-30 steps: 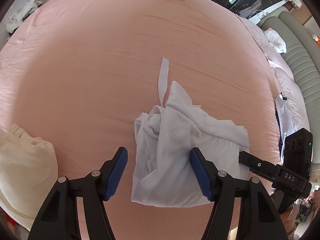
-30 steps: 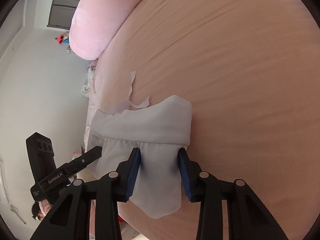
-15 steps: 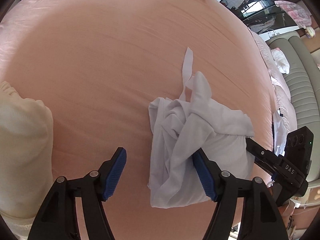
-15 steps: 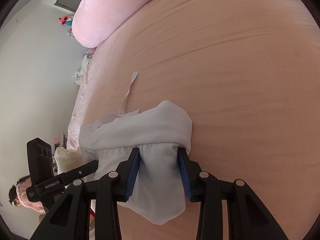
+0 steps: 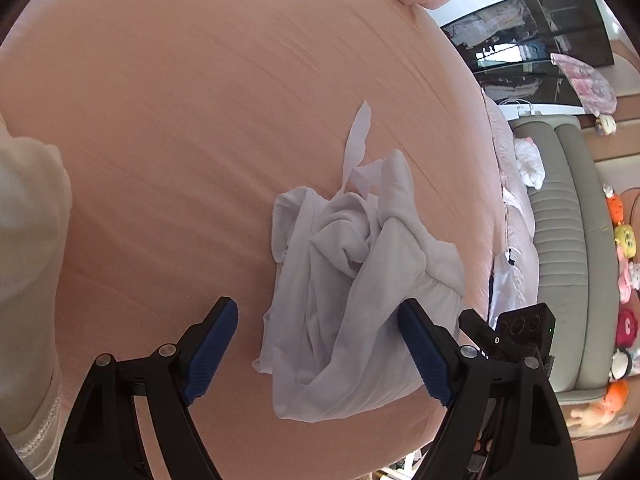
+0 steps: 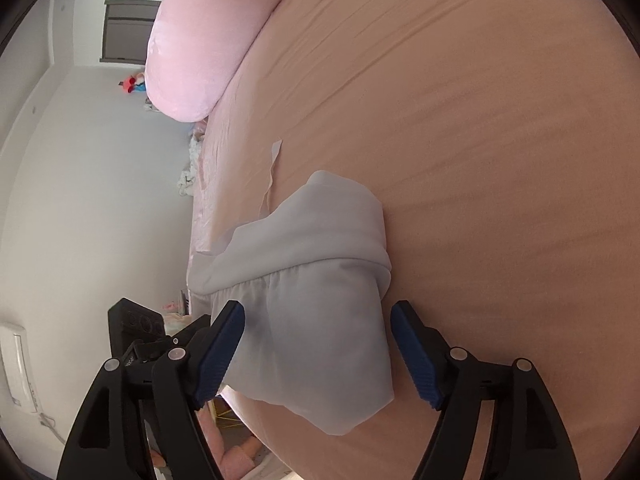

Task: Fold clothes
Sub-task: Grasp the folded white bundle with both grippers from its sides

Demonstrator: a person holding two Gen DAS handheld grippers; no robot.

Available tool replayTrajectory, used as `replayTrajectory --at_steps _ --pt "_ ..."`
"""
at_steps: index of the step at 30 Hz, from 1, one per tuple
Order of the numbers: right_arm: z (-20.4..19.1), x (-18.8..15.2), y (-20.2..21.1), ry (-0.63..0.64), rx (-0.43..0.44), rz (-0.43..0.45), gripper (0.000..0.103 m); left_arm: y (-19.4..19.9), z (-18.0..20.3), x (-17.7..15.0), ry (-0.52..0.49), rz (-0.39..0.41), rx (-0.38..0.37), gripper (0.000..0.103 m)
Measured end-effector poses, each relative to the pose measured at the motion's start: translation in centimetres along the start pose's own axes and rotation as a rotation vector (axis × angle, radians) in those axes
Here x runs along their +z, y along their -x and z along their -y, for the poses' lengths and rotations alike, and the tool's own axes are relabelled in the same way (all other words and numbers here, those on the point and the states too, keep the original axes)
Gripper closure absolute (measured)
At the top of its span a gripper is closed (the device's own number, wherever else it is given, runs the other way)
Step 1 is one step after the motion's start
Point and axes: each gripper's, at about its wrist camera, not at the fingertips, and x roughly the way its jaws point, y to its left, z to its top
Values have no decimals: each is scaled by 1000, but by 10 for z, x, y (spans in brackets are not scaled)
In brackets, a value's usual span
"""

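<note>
A pale grey-white garment [image 5: 360, 272] lies in a crumpled, partly folded bundle on the pink bed sheet [image 5: 180, 120], a thin strap trailing away from it. My left gripper [image 5: 316, 312] stands open over its near edge; the right pad brushes the cloth and the left pad is off it. In the right wrist view the same garment [image 6: 320, 240] shows a smooth folded flap. My right gripper [image 6: 318, 312] is opening, with the cloth's lower flap between the blue pads, which do not press on it. Each gripper shows at the edge of the other's view.
A cream folded garment [image 5: 28, 240] lies at the left on the bed. A pink pillow [image 6: 200, 40] is at the head. The bed's edge runs just past the bundle, with a grey sofa [image 5: 568, 240] and plush toys beyond.
My right gripper's jaws have spread and let go of the garment's flap. My left gripper's jaws widened early on; it sank and rolled, and the bundle looks more crumpled.
</note>
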Motion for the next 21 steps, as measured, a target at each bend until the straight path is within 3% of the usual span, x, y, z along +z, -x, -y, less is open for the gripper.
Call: replayTrajectory --at_steps 3,5,8,12,16,21 --pt "1 -1 -2 -12 11 1 27 -3 15 -8 -96 -19 -6 21" --pt "1 -1 -4 -13 11 3 27 -11 21 -9 -119 -60 -38 21" --pt "-1 -1 -7 -15 12 7 25 -19 21 -7 -134 -69 -7 20" --pt "-5 2 -15 -14 15 6 25 -23 7 -7 -82 -74 -71 14" --pt "-1 3 -13 -17 19 0 25 -16 -9 -7 -19 -68 -146 14" --pt "1 4 -9 -20 2 -24 24 -18 -10 -3 39 -76 -182 14"
